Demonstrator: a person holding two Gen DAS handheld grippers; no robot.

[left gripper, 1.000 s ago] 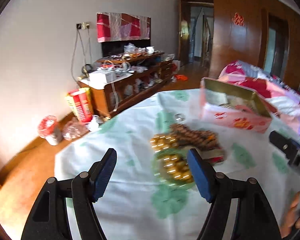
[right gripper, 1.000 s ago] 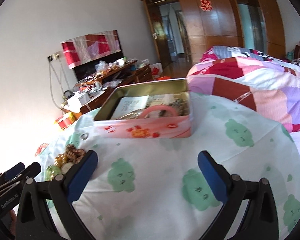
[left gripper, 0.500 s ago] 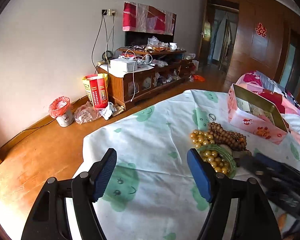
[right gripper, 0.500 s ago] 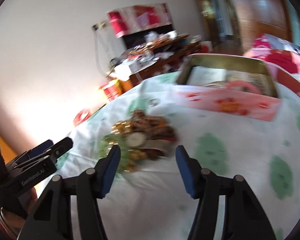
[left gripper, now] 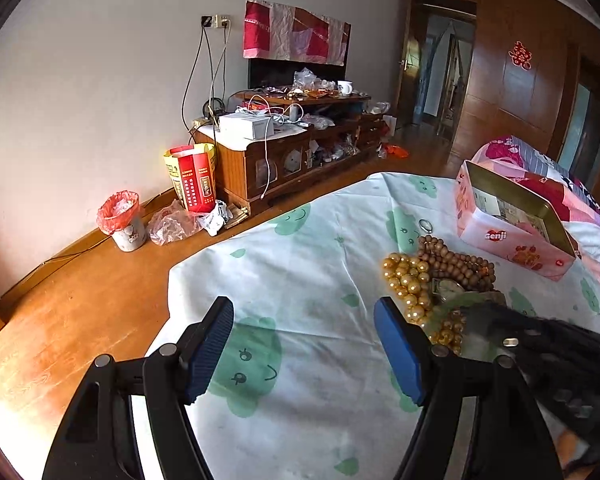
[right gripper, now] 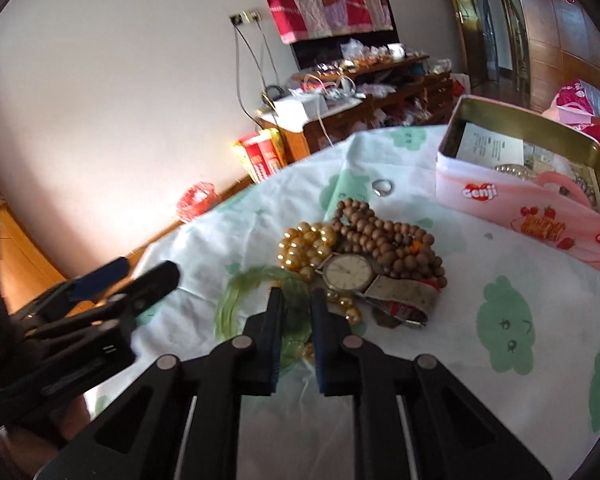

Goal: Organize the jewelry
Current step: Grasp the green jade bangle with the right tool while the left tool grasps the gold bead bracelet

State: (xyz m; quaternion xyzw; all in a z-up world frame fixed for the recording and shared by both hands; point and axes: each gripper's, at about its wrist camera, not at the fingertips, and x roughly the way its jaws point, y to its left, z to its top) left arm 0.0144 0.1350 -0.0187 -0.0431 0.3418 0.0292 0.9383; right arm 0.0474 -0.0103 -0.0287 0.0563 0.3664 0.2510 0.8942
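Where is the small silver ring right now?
The small silver ring lies alone on the tablecloth, between the brown wooden bead strand and the pink tin box.

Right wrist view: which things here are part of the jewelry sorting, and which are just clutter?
Job: green bangle between the right gripper fingers, gold beads, brown beads, watch, ring, pink tin.
Clutter: TV stand, red bin.

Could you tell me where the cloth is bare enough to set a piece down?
Bare cloth lies ahead of the left tool, and between the jewelry pile and the pink tin. The right tool has nearly closed around the green bangle.
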